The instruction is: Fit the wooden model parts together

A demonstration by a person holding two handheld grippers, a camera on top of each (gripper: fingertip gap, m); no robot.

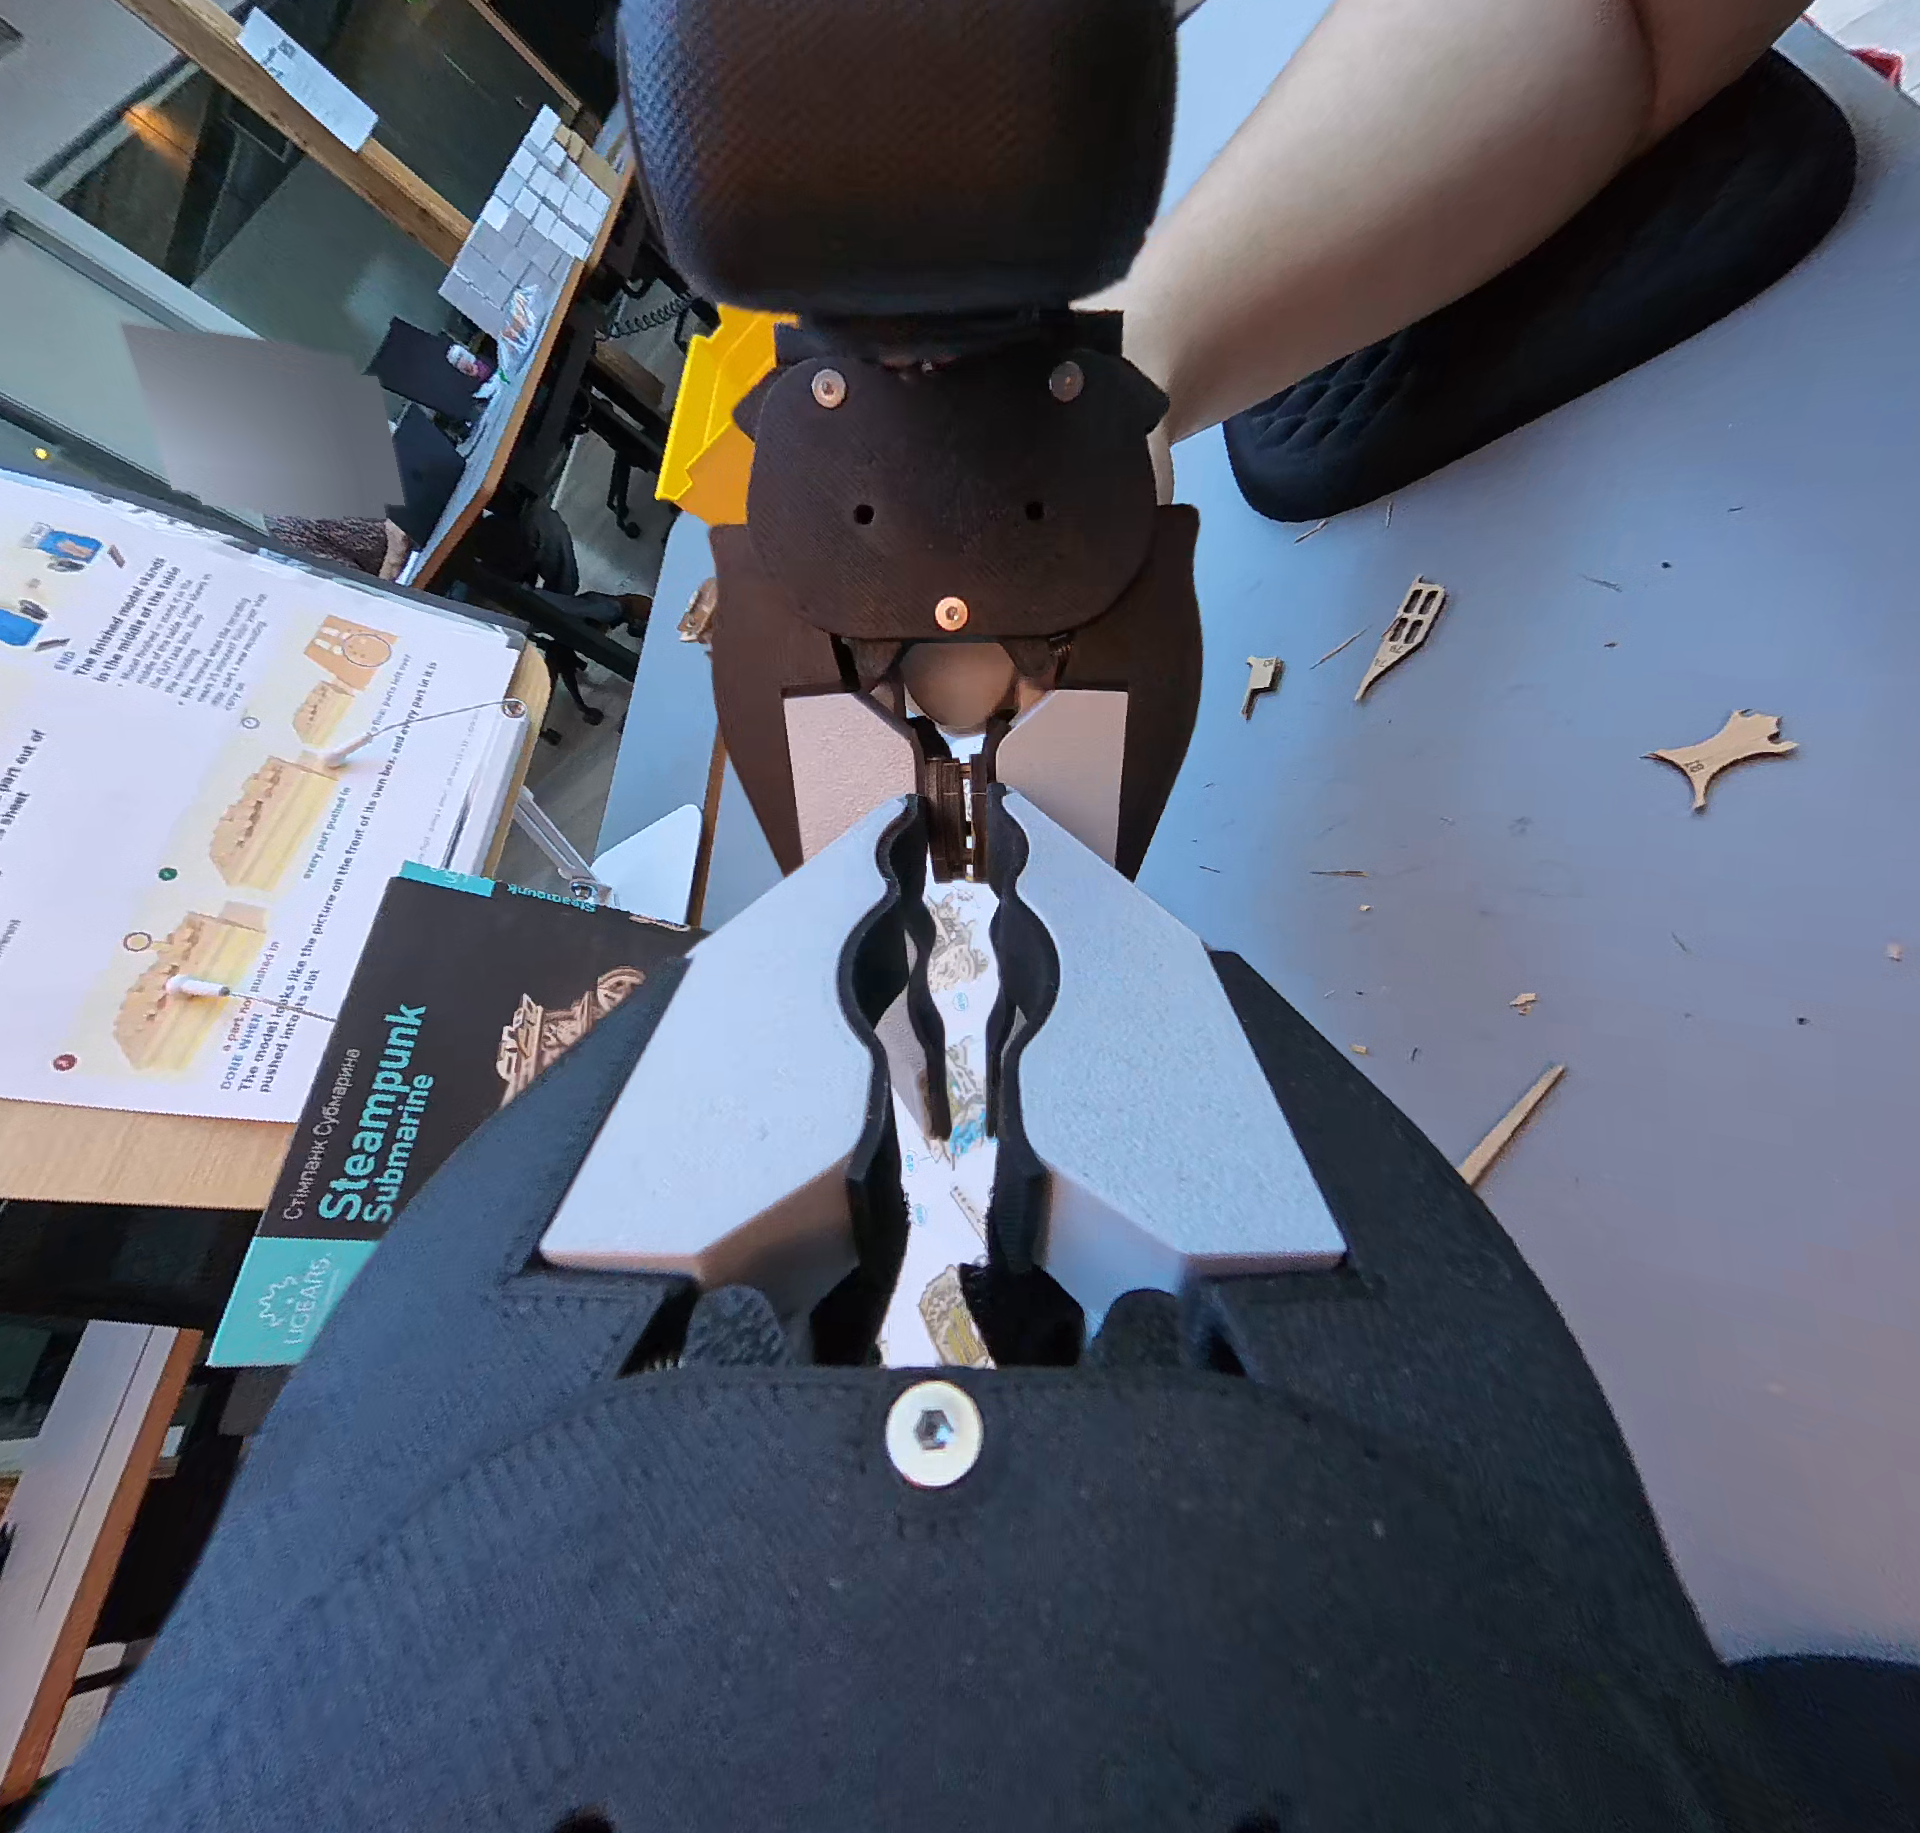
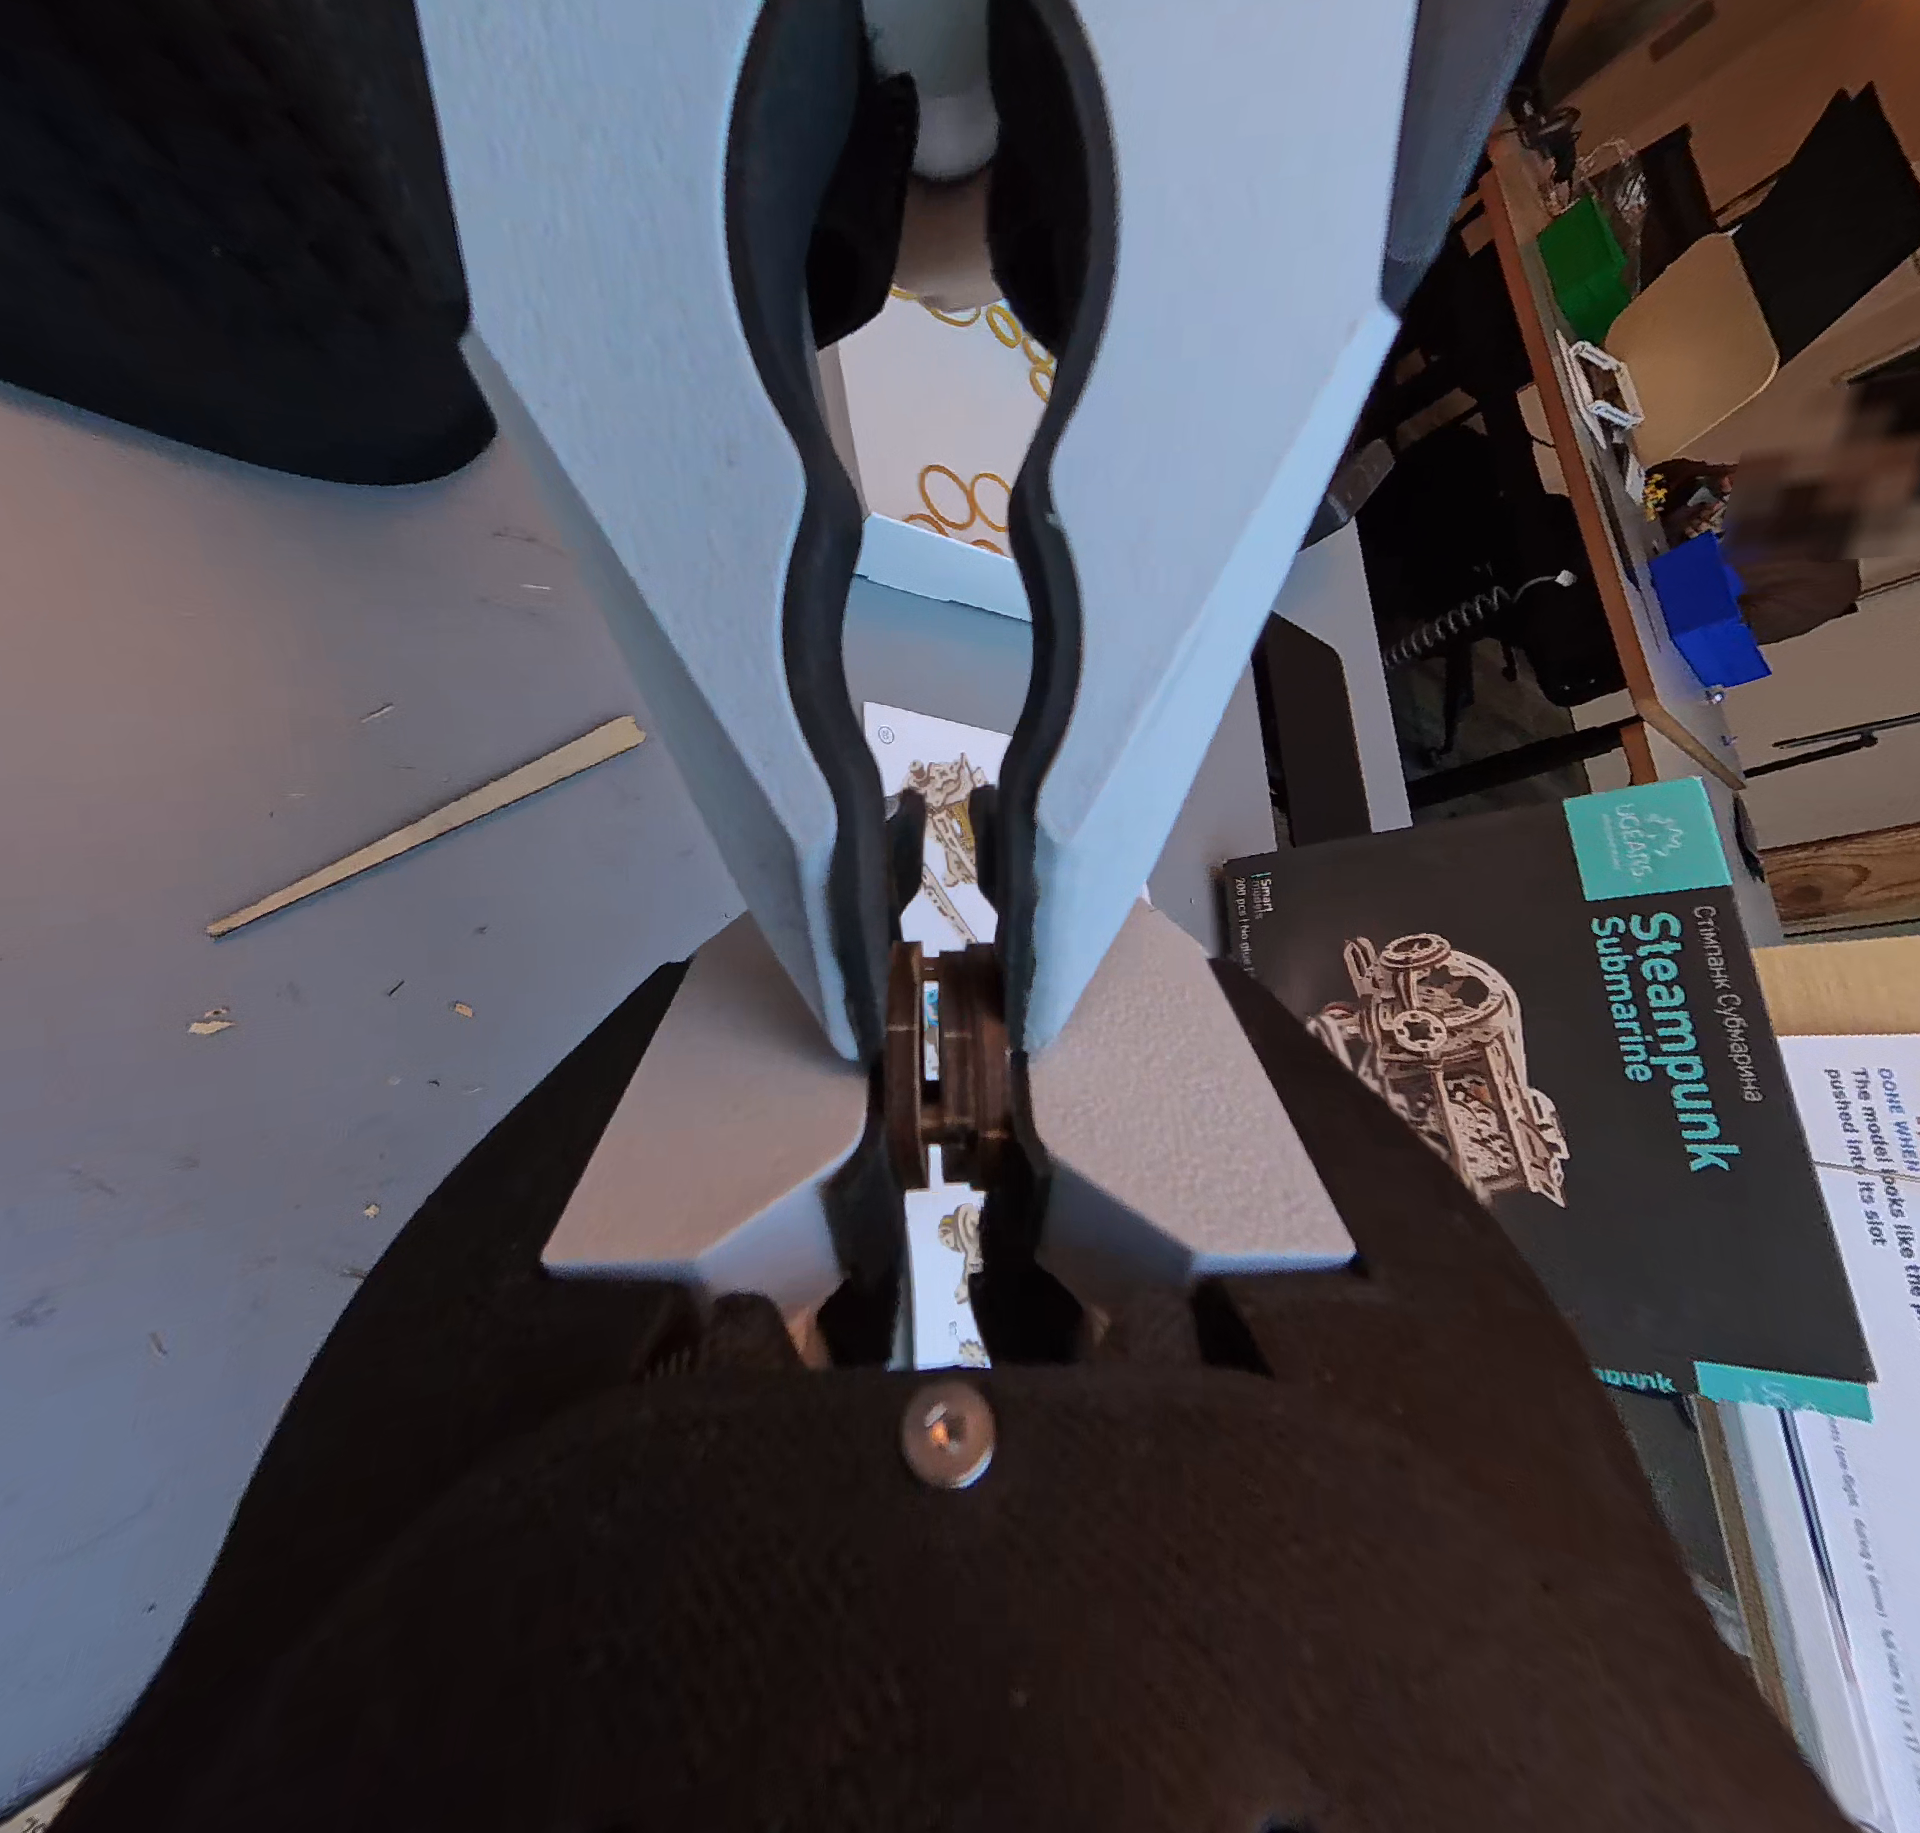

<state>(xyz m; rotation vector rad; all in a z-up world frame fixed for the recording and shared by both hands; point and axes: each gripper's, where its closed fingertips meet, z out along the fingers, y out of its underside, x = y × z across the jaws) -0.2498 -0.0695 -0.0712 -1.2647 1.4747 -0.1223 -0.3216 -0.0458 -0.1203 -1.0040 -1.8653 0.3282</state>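
Note:
A small wooden part (image 2: 971, 1077), a stack of round discs seen edge on, sits between the tips of both grippers, which meet nose to nose above the grey table (image 1: 1558, 848). My left gripper (image 1: 954, 812) has light grey fingers with wavy black pads, closed onto the part (image 1: 951, 838). My right gripper (image 2: 940, 1108) is closed on the same part from the opposite side. The right gripper (image 1: 958, 744) faces me in the left wrist view. The left gripper (image 2: 940, 1014) comes down from the top of the right wrist view.
A black and teal model box (image 1: 416, 1087) and a printed instruction sheet (image 1: 208, 796) lie to one side. Wood scraps (image 1: 1720, 749) and a thin wooden stick (image 2: 416, 833) litter the table. A person's arm (image 1: 1403, 173) rests on a black pad (image 1: 1558, 308). An illustrated booklet (image 2: 940, 1253) lies below the grippers. The tips of one gripper are about 8 centimetres away from the tips of the other. The thin wooden stick (image 2: 416, 833) lies around 12 centimetres away from my right fingertips.

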